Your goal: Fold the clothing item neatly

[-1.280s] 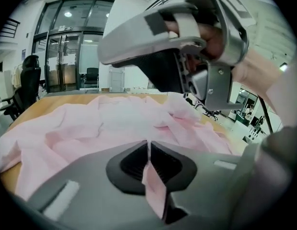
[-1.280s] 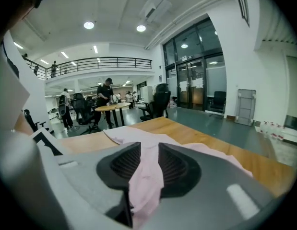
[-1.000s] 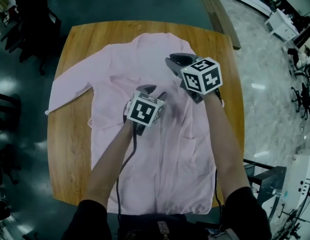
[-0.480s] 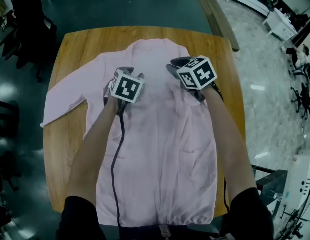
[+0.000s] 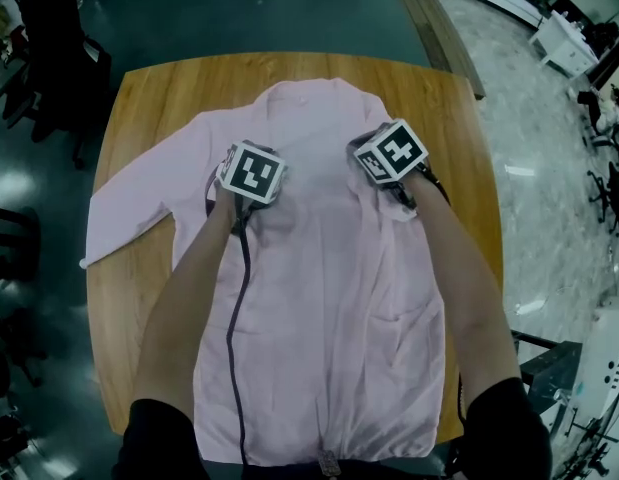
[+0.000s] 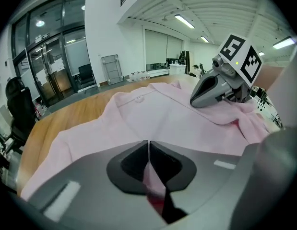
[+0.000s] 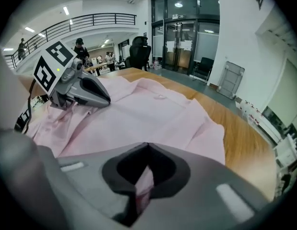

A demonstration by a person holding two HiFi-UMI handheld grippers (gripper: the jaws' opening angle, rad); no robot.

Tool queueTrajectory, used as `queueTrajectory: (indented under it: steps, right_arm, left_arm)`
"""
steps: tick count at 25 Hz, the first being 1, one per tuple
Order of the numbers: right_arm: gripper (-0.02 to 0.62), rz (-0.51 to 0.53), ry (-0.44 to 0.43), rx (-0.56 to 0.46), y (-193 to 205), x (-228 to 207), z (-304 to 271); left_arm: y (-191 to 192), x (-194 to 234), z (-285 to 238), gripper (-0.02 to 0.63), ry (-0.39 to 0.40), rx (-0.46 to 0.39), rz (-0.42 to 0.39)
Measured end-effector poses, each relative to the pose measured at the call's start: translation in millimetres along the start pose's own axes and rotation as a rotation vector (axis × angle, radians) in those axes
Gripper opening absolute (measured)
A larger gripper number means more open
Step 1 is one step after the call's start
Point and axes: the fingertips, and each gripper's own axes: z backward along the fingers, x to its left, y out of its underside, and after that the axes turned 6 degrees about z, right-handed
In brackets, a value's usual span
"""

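The left gripper (image 6: 148, 145) is pinching the shirt (image 5: 319, 308). Its jaws have just been closing, and a bit of pink cloth is sitting squeezed between them. The right gripper (image 7: 147, 150) is doing the same thing: its jaws have just been closing too, and a little fold of pink cloth is caught between them. Both are biting the shirt up by the shoulders, one on each side of the collar (image 5: 307, 93), and they are well apart from each other. The shirt is lying flat and spread out on the wooden counter (image 5: 139, 88). Its collar is pointing away from the person and its hem (image 5: 319, 448) is hanging near the person's edge of the counter. One long sleeve (image 5: 129, 213) is sticking out to the left in the head view. The other sleeve is hard to see; it may be bunched up beside the right gripper, but I am not sure. So the folding job is only just starting. Nothing is looking folded yet, and the only thing done is this first grab. The sleeves are waiting to be tucked in, the sides are waiting to be turned over, and then the shirt is going to need folding into a small neat shape.
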Motion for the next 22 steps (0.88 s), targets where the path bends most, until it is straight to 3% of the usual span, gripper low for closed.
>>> queueTrajectory:
  steps: [2,7,10,13,18,22]
  right_arm:
    - [0.002,-0.004,-0.017,-0.028,-7.4,1.6,4.3]
    - [0.002,0.018,-0.06,-0.197,-60.8,11.1,24.1]
    - [0.002,0.036,-0.065,-0.289,-88.2,16.8,29.6]
    - [0.002,-0.031,-0.029,-0.387,-102.5,10.8,28.6]
    - [0.003,-0.046,-0.001,-0.355,-89.0,9.1,14.3]
    - [0.011,-0.035,0.007,-0.448,-98.1,8.7,58.7]
  left_arm:
    - [-2.3,-2.6,4.7,0.018,0.014,0.011,-0.021]
    - [-31.1,-4.8,19.1,0.02,0.023,-0.056,-0.106]
    - [-36.2,-9.4,22.5,0.025,0.032,-0.071,-0.092]
    - [-36.6,-10.4,20.1,0.028,0.016,-0.098,-0.062]
    - [-25.2,-16.0,17.7,0.048,0.014,-0.115,-0.067]
    - [-40.0,-19.8,43.0,0.108,0.031,-0.214,-0.042]
